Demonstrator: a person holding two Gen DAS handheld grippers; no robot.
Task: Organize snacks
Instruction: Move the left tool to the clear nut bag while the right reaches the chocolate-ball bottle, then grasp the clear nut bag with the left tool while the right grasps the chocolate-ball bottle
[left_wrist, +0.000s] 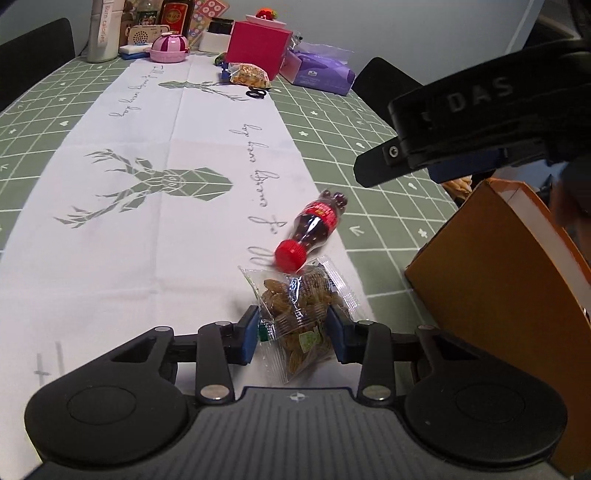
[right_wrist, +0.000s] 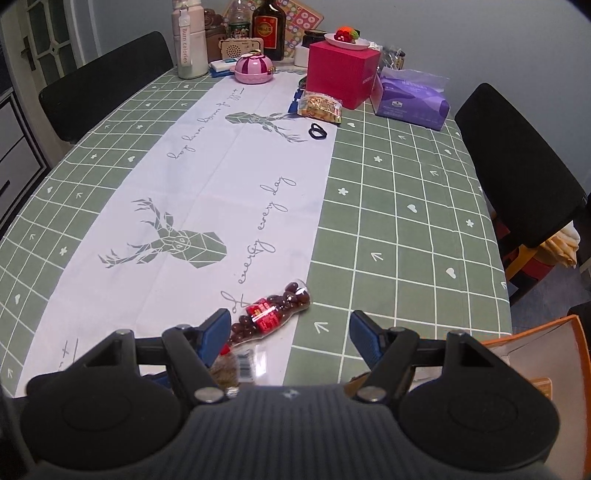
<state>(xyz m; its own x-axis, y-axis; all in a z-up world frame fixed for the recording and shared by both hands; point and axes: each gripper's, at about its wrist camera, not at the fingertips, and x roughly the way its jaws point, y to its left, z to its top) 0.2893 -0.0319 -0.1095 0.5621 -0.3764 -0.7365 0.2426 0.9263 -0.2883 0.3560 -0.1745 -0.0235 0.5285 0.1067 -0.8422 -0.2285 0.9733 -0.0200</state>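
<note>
A clear packet of greenish raisins (left_wrist: 295, 321) lies on the white table runner, and my left gripper (left_wrist: 294, 332) is shut on it, its blue pads pressing both sides. Just beyond the packet lies a small cola-bottle-shaped candy container (left_wrist: 314, 229) with a red cap, on its side. In the right wrist view the same container (right_wrist: 273, 314) lies just ahead of my open right gripper (right_wrist: 290, 328), toward its left finger and untouched. The raisin packet (right_wrist: 236, 365) shows partly under that finger. An orange cardboard box (left_wrist: 498, 295) stands open at the right.
A black finger (left_wrist: 373, 170) of the right gripper hangs above the box. At the far end are another snack packet (right_wrist: 319, 107), a black hair tie (right_wrist: 317, 132), a pink box (right_wrist: 341, 72), a purple tissue pack (right_wrist: 412, 101), bottles and jars. Black chairs (right_wrist: 517, 166) flank the table.
</note>
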